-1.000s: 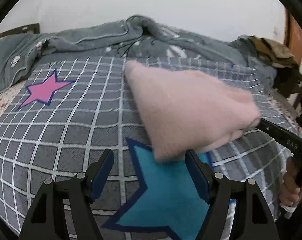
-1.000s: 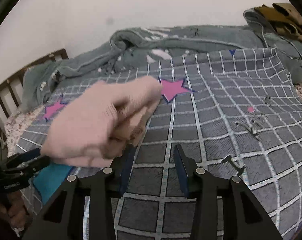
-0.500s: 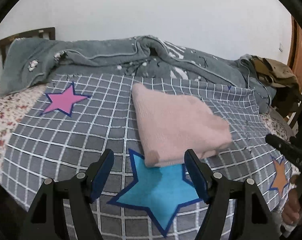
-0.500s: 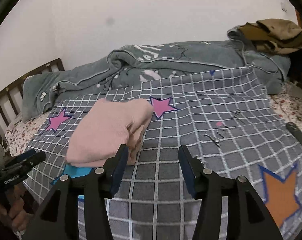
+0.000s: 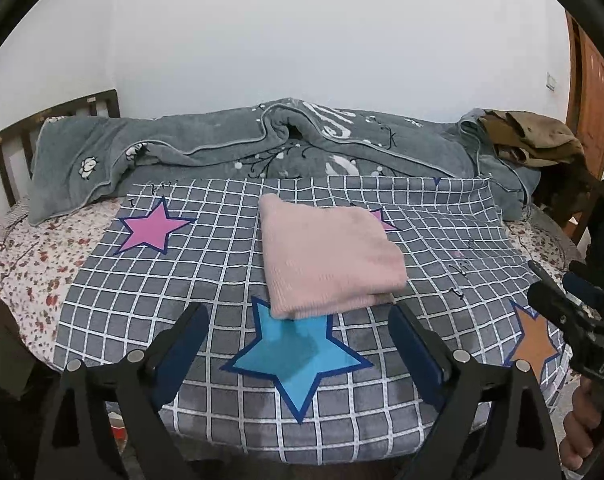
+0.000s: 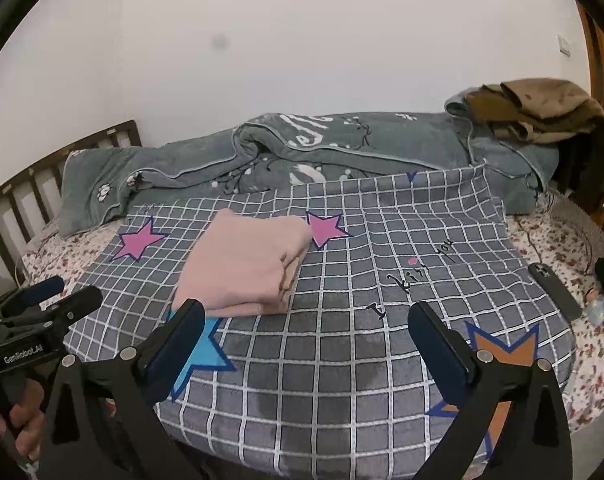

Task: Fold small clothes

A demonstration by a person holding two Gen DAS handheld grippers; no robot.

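Garment (image 5: 326, 260): folded pink, lying on the grid blanket (image 5: 206, 264), covering the blue star's (image 5: 298, 356) top point and part of a pink star.
Left gripper (image 5: 298, 340): jaws have just been opening, standing wide, gripping nothing, short of the garment.
Right gripper (image 6: 306, 336): jaws have just been opening, wide, nothing between them.
Hidden: fold layers showing only at the garment's right edge.
Hard to read: black script on the blanket.
Cut off: phone (image 6: 554, 290) lying near the bed's right edge.

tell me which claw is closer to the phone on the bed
Right. The phone lies on the bed's far right edge, just right of the open right claw. The left claw sits further left, by the blue star.
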